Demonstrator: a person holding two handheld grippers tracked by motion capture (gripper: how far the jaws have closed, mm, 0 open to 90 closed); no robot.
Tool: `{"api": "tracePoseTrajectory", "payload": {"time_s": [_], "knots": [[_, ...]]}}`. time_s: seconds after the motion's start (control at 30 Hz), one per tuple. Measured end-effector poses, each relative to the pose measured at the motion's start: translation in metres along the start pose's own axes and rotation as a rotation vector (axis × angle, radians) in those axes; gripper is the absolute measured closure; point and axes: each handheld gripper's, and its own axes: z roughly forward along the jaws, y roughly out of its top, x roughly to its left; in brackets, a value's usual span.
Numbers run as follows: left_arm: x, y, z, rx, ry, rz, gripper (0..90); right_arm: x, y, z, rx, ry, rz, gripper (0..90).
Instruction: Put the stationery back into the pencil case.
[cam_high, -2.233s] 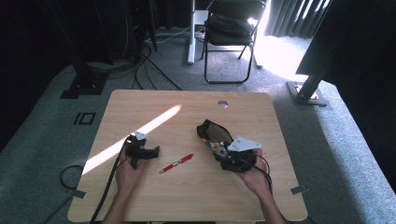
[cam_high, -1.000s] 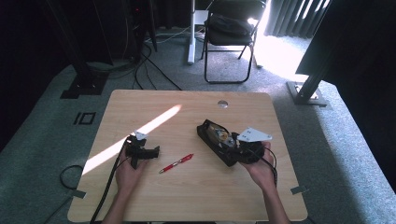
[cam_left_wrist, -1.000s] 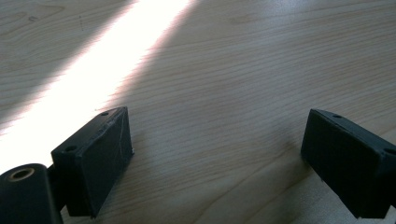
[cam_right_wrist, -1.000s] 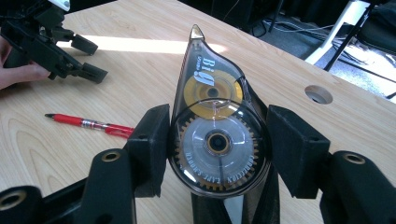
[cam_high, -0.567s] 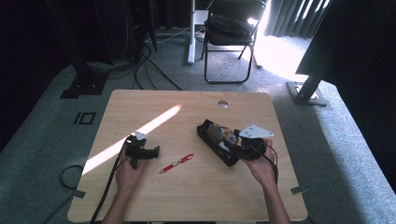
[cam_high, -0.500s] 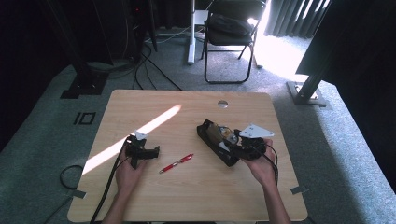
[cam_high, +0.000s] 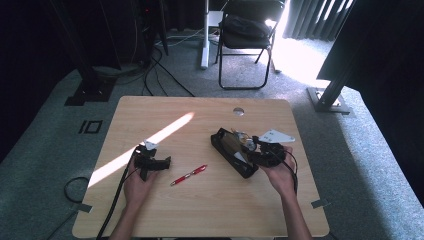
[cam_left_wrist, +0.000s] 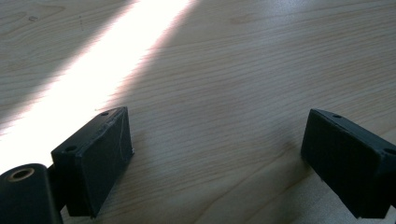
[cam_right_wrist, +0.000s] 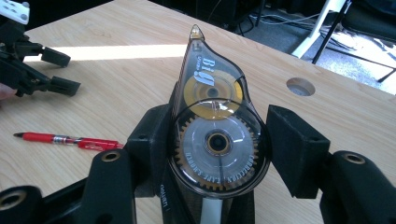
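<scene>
In the high view we rest our left gripper (cam_high: 150, 162) on the table (cam_high: 200, 215) at lower left of centre, beside the sunlit stripe, likely parked while the other hand works. A red pen (cam_high: 188, 175) lies just right of it, untouched. Our right gripper (cam_high: 250, 152) sits right of centre over a dark case (cam_high: 227, 147), but at this size we cannot make out what it carries or how its jaws stand. In the left gripper view the two jaws stand wide apart with bare wood between them, so it is released and grasps nothing; its body is cut off at the bottom edge. In the right gripper view a clear tape dispenser (cam_right_wrist: 215, 135) stands upright at centre frame, tip toward the top. The right jaw looks just clear of its round body, and the left jaw is partly hidden behind it, so we cannot tell whether it is gripped or merely sitting between them. The case below is hidden. The pen and the other gripper show at the left edge.
</scene>
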Motion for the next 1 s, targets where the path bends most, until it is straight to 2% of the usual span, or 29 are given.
{"api": "tracePoseTrajectory", "payload": {"time_s": [0.17, 0.33, 1.0], "knots": [[0.000, 0.000, 0.000, 0.000, 0.000, 0.000, 8.9, -0.004, 0.000, 0.003, 0.003, -0.007, 0.015, 41.8], [0.000, 0.000, 0.000, 0.000, 0.000, 0.000, 8.9, -0.008, -0.001, 0.006, 0.004, 0.006, 0.034, 41.7], [0.000, 0.000, 0.000, -0.001, 0.000, -0.001, 8.9, -0.008, 0.002, 0.019, 0.013, 0.008, 0.048, 41.7]]}}
